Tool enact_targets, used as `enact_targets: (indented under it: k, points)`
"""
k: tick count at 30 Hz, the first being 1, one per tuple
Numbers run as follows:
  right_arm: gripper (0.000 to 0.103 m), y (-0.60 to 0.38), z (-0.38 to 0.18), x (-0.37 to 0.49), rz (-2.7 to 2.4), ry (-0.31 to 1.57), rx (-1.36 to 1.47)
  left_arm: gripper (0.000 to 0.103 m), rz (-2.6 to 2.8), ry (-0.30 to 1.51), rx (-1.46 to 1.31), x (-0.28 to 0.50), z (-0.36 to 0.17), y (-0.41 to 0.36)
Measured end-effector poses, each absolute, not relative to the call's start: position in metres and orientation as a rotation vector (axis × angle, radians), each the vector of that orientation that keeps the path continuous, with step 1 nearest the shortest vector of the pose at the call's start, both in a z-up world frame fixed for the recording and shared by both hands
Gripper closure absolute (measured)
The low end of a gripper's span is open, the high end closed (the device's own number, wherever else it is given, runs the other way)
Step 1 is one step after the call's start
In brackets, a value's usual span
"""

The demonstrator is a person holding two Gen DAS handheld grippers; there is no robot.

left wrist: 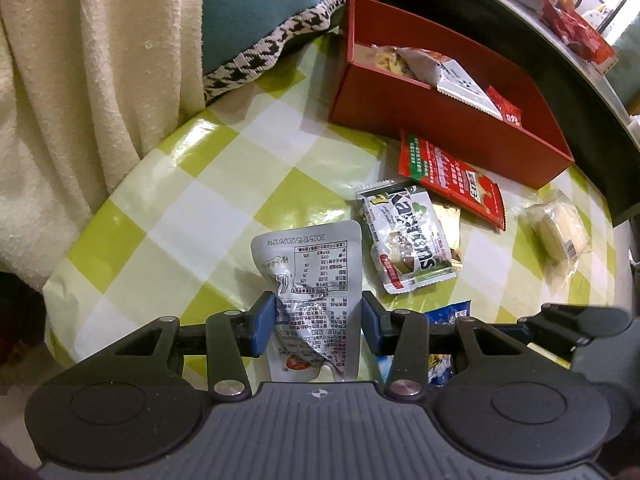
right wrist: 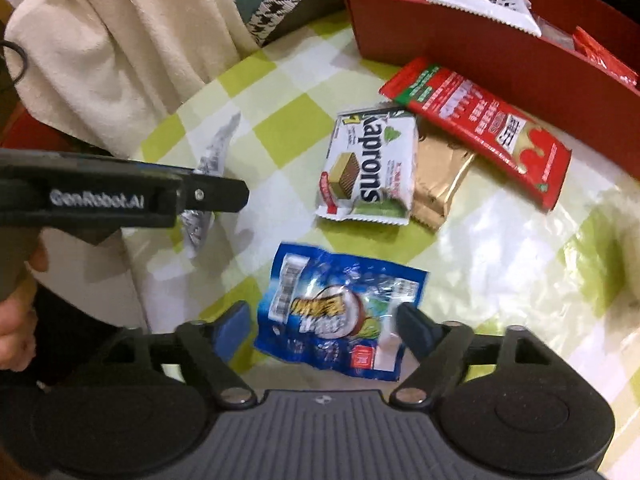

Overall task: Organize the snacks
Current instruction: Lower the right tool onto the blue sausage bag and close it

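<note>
My left gripper (left wrist: 318,326) is shut on a silver snack pouch (left wrist: 310,276) and holds it above the checked table; the pouch also shows edge-on in the right wrist view (right wrist: 212,156). My right gripper (right wrist: 322,330) is open, its fingers on either side of a blue snack packet (right wrist: 340,304) lying on the table. A red box (left wrist: 448,120) at the back holds several snack packets. A white Kaprons wafer pack (right wrist: 370,168), a gold packet (right wrist: 440,176) and a long red packet (right wrist: 480,128) lie in front of the box.
A wrapped pale bun (left wrist: 556,228) lies at the right. A cream blanket (left wrist: 92,80) and a teal cushion (left wrist: 276,4) border the table (left wrist: 208,184) on the left. A dark shelf (left wrist: 592,128) stands behind the box.
</note>
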State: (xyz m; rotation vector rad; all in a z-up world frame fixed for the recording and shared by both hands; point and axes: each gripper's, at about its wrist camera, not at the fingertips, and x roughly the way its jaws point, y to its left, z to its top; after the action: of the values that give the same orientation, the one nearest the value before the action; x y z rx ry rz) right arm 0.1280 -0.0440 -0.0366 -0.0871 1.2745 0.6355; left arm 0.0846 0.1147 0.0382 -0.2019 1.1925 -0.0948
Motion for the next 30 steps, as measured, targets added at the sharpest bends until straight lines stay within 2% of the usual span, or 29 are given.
enact_targets:
  k: [4,15,25,26,29,30]
  points:
    - [0.003,-0.03,-0.044,0.119,0.554,1.233,-0.151,0.05,-0.092,1.179,-0.217,0.083,0.041,0.117]
    - [0.0,-0.049,-0.047,0.128,0.439,1.27,0.056,0.05,-0.108,1.173,-0.247,0.08,0.044,0.121]
    - [0.0,-0.006,-0.056,0.096,0.372,1.177,-0.261,0.05,-0.111,1.168,-0.267,0.078,0.047,0.125]
    - [0.002,-0.01,-0.054,0.095,0.378,1.168,-0.249,0.05,-0.113,1.166,-0.269,0.078,0.047,0.126]
    - [0.02,-0.022,-0.046,0.094,0.401,1.161,-0.247,0.05,-0.124,1.16,-0.275,0.077,0.048,0.127]
    - [0.022,-0.026,-0.044,0.095,0.401,1.16,-0.242,0.05,-0.125,1.161,-0.276,0.078,0.048,0.127]
